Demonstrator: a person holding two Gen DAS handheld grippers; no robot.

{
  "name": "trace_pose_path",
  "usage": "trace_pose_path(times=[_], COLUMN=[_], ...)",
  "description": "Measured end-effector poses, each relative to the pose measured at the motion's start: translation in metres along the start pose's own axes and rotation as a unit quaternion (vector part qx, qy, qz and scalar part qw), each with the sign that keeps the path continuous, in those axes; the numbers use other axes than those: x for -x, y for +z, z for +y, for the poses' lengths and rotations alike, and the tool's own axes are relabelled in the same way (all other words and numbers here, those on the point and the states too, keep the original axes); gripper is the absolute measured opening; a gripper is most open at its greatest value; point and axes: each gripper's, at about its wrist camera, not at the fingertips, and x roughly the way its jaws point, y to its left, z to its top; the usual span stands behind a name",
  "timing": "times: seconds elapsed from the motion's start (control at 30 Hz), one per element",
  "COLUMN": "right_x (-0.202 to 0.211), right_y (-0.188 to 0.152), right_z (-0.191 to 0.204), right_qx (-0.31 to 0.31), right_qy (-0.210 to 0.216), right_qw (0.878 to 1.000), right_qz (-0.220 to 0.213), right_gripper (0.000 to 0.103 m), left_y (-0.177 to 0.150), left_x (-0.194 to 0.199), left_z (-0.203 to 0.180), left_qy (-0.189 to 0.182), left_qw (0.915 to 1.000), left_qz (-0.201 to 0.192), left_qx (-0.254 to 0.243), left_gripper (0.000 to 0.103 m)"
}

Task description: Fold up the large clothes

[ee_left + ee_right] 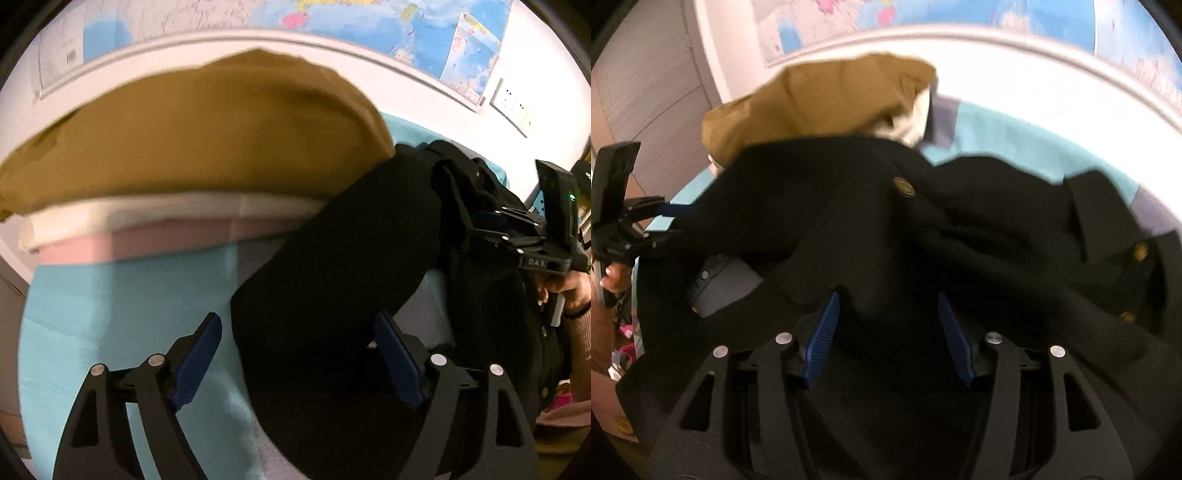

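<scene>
Black coat [332, 258] sleeve runs diagonally toward the far wall.

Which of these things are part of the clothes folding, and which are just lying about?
Part of the job: black coat; left gripper; right gripper.
Just lying about: mustard garment; white and pink folded pile; wall map; turquoise sheet.

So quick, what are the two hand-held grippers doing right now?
Left hand-held gripper: open, black coat between its pads, not pinched.
Right hand-held gripper: open over the black coat, gripping nothing.
</scene>
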Motion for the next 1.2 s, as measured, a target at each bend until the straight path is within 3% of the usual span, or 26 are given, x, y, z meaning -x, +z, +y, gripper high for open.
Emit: trace_pose_path(times=[0.07,0.13,0.17,0.2,0.27,0.33,0.4,0.47,0.53,0.63,0.7,0.73,0.8,0.9,0.93,1.0,1.03,1.13,1.17,1.2], right_x=[0.005,0.017,0.024,0.028,0.037,0.039,0.035,0.022,0.004,-0.015,-0.019,-0.019,-0.006,0.04,0.06,0.092,0.114,0.159,0.171,0.183], right_y=[0.0,0.0,-0.001,0.0,-0.002,-0.003,-0.004,-0.005,-0.007,-0.01,-0.01,-0.007,-0.001,0.012,0.02,0.03,0.033,0.033,0.028,0.021], right_z=[0.004,0.015,0.021,0.029,0.053,0.08,0.108,0.141,0.169,0.198,0.206,0.208,0.206,0.185,0.171,0.142,0.121,0.067,0.048,0.021], right_qx=[-0.005,0.003,0.009,0.017,0.038,0.066,0.088,0.123,0.152,0.184,0.199,0.197,0.187,0.151,0.131,0.091,0.064,0.009,-0.012,-0.048], right_qy=[0.003,0.013,0.019,0.032,0.07,0.113,0.159,0.189,0.189,0.18,0.173,0.178,0.19,0.249,0.265,0.287,0.296,0.286,0.27,0.256], right_qw=[1.0,1.0,0.999,0.999,0.996,0.991,0.983,0.974,0.97,0.966,0.965,0.964,0.964,0.955,0.953,0.948,0.944,0.94,0.942,0.943], right_qz=[-0.007,-0.02,-0.026,-0.031,-0.036,-0.037,-0.031,-0.02,-0.001,0.005,0.002,0.008,-0.004,-0.051,-0.071,-0.106,-0.131,-0.183,-0.198,-0.209], right_gripper=[0.056,0.057,0.059,0.06,0.061,0.064,0.071,0.081,0.087,0.087,0.054,0.026,0.02,0.018,0.018,0.018,0.018,0.018,0.018,0.018], left_y=[-0.006,-0.01,-0.01,-0.009,-0.005,0.001,0.006,0.012,0.018,0.027,0.032,0.033,0.037,0.057,0.062,0.075,0.08,0.091,0.093,0.096], left_x=[-0.009,-0.009,-0.008,-0.006,0.002,0.018,0.033,0.045,0.056,0.066,0.067,0.068,0.07,0.079,0.085,0.103,0.114,0.14,0.142,0.138], left_z=[0.003,0.003,0.003,0.005,0.008,0.011,0.008,0.002,-0.008,-0.023,-0.031,-0.034,-0.036,-0.045,-0.049,-0.055,-0.057,-0.063,-0.066,-0.07], left_qy=[0.001,0.011,0.009,0.009,-0.001,-0.036,-0.049,-0.058,-0.068,-0.07,-0.071,-0.073,-0.075,-0.099,-0.111,-0.144,-0.164,-0.218,-0.237,-0.24], left_qw=[0.9999,0.9998,0.9998,0.9999,0.9999,0.9986,0.9974,0.9965,0.9957,0.9954,0.9955,0.9954,0.995,0.9921,0.9904,0.9842,0.9783,0.9571,0.9504,0.9502], left_qz=[0.015,0.003,0.003,0.002,-0.01,-0.033,-0.049,-0.06,-0.063,-0.06,-0.051,-0.049,-0.051,-0.063,-0.07,-0.093,-0.119,-0.188,-0.197,-0.195], left_qx=[-0.005,-0.017,-0.017,-0.011,0.001,0.019,0.02,0.011,-0.006,-0.028,-0.036,-0.039,-0.042,-0.043,-0.044,-0.044,-0.043,-0.037,-0.036,-0.04], left_gripper=[0.077,0.063,0.044,0.031,0.014,0.01,0.008,0.008,0.008,0.008,0.008,0.008,0.008,0.009,0.013,0.036,0.039,0.069,0.07,0.07])
